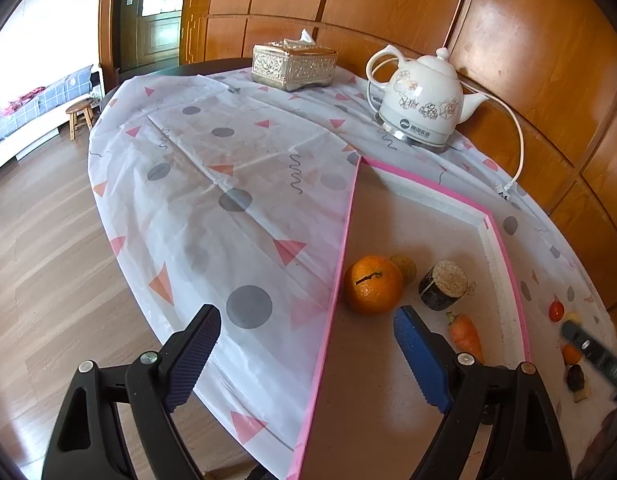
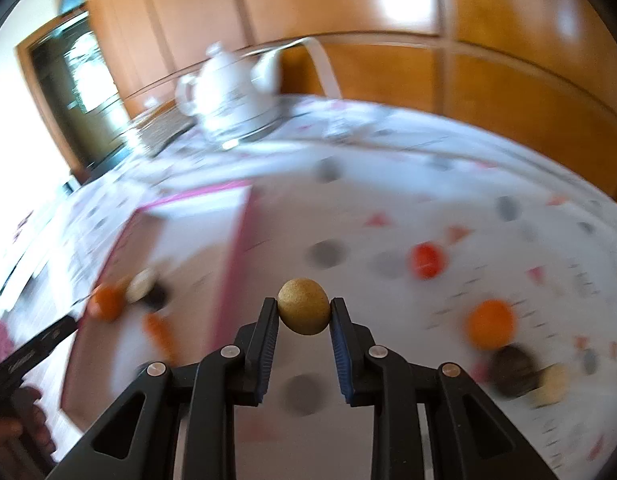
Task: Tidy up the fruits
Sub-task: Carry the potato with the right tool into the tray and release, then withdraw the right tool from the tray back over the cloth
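Note:
My left gripper point(image 1: 306, 344) is open and empty, above the left edge of a pink-rimmed tray point(image 1: 460, 199). In the tray lie an orange point(image 1: 373, 285), a small tan round fruit point(image 1: 404, 267), a dark log-like piece point(image 1: 442, 285) and a carrot point(image 1: 464, 334). My right gripper point(image 2: 304, 314) is shut on a small tan round fruit point(image 2: 303, 306), held above the tablecloth to the right of the tray point(image 2: 188, 240). That view is blurred. On the cloth lie a red tomato point(image 2: 427, 260), an orange point(image 2: 490, 324) and a dark log piece point(image 2: 516, 372).
A white kettle point(image 1: 422, 100) with its cord and a tissue box point(image 1: 294, 65) stand at the back of the round table. Wood panelling runs behind it. The table edge drops to wooden floor on the left. The right gripper shows at the left wrist view's right edge point(image 1: 596, 354).

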The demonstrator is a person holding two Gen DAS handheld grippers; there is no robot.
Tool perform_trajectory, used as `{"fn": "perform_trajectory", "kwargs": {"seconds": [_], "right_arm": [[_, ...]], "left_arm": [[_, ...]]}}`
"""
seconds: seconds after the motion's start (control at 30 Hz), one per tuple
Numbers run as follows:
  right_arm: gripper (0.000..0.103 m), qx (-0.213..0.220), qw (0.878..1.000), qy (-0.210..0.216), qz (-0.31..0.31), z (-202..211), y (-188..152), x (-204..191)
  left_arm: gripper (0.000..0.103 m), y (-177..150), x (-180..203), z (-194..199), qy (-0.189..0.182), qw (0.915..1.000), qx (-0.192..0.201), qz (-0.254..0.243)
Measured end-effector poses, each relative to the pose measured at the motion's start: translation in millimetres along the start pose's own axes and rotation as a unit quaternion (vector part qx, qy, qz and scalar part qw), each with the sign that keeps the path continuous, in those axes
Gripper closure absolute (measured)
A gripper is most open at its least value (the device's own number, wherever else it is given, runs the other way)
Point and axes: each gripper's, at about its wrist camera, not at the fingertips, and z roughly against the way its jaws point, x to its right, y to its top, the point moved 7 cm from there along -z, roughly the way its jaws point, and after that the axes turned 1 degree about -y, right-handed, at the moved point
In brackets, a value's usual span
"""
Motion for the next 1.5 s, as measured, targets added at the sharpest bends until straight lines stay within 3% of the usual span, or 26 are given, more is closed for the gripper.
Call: {"fn": "perform_trajectory", "kwargs": {"seconds": [0.27, 0.43, 0.53, 0.83, 1.1, 1.3, 1.5], "right_arm": [[0.077, -0.031, 0.995, 0.076, 0.060, -12.2, -25.1, -89.2], [0.076, -0.038, 0.993, 0.074, 0.078, -17.7, -38.0, -107.5], [0.067, -0.042, 0.993, 0.085, 0.064, -13.7, -40.4, -104.9], [0.066, -0.022, 0.998, 0.061, 0.007, 6.9, -44.4, -66.1], [0.066, 0.017, 0.999, -0.010, -0.049, 40.9, -55.7, -1.0], [0.066, 0.026, 0.991, -0.073, -0.113, 60.0, -76.4, 63.7], [0.066, 0.029, 0.973, -0.151, -0.172, 81.5, -101.2, 131.1]], "left_arm": [[0.014, 4.0, -5.2, 1.8, -0.002, 0.9999, 0.004, 0.010], [0.014, 2.0, -0.6, 2.5, -0.005, 1.0000, 0.003, 0.002], [0.014, 0.8, 3.2, 3.6, -0.008, 1.0000, 0.003, -0.004], [0.014, -2.6, 13.6, 7.1, -0.015, 0.9996, 0.007, -0.022], [0.014, -5.0, 18.8, 8.7, -0.020, 0.9992, 0.008, -0.033], [0.014, -6.5, 21.4, 9.3, -0.023, 0.9990, 0.007, -0.038], [0.014, -7.9, 24.6, 9.8, -0.023, 0.9988, 0.007, -0.043]]}}
